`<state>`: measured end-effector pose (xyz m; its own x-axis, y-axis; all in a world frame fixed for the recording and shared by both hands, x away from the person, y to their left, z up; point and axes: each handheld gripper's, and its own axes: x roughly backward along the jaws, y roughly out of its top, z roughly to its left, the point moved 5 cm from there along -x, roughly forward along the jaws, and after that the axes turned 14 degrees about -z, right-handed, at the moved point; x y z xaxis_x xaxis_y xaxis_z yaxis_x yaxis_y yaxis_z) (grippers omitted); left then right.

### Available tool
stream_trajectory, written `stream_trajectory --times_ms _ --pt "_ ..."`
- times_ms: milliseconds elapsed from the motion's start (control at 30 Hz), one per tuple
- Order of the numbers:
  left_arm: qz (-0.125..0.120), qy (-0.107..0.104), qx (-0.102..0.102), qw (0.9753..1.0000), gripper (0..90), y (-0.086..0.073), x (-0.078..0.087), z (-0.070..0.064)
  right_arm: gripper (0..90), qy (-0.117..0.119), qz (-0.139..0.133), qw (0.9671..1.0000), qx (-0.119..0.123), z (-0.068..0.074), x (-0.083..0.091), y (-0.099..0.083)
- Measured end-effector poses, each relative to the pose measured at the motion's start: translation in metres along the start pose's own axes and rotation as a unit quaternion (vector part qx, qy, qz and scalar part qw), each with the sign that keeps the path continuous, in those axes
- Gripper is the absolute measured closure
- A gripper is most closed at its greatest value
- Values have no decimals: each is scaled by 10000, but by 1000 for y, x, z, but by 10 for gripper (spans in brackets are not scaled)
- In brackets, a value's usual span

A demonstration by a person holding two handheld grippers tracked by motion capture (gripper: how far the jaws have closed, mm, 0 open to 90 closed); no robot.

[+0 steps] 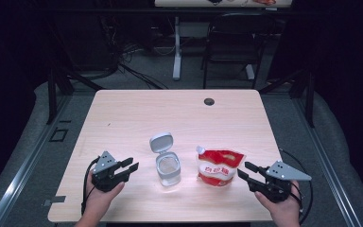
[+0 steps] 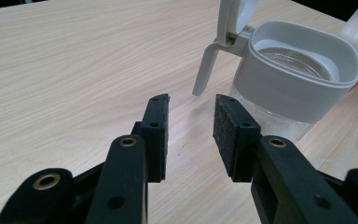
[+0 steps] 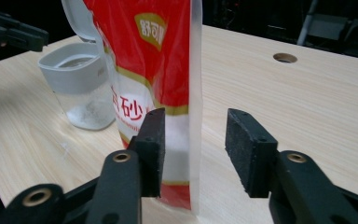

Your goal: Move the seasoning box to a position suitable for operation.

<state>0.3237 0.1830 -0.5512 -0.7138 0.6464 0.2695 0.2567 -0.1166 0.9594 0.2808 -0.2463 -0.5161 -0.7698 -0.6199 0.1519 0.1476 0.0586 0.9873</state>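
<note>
Holding left gripper (image 1: 128, 167) near jar (image 1: 168, 169), jaws apart, gripping nothing. We are holding right gripper (image 1: 246, 171) just beside red bag (image 1: 219, 168), jaws apart.

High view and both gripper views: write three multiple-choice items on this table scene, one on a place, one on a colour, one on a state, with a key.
1. Where does the red and white stand-up pouch stand relative to the clear jar with a grey flip-top collar?
A. On the side of the right gripper
B. On the side of the left gripper
C. Inside it

2. What colour is the jar's hinged lid?
A. Red
B. Grey
C. Black

3. How is that lid?
A. Snapped shut
C. Lying on the wooden table
B. Flipped open

Key: 1 A, the high view shows the pouch between jar and right gripper; 2 B, it matches the grey collar; 3 B, it stands up behind the open mouth.
</note>
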Motion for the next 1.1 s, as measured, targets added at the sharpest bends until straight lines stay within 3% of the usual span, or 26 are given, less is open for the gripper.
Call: stream_trajectory --times_ms 500,800,933,1000,1100 --pt "73 -7 -28 10000 660 -2 0 1 531 557 53 9984 69 8 -36 6" --pt "61 32 -6 10000 660 -3 -2 0 711 657 107 9976 199 12 -42 6" --pt "55 40 -15 10000 660 -3 -2 0 840 776 131 9964 319 16 -41 6" --pt "47 50 -9 10000 660 -3 -2 0 872 766 183 9959 443 18 -41 6" --pt "41 60 -24 10000 660 -2 -2 1 891 663 123 9967 447 20 -42 7"
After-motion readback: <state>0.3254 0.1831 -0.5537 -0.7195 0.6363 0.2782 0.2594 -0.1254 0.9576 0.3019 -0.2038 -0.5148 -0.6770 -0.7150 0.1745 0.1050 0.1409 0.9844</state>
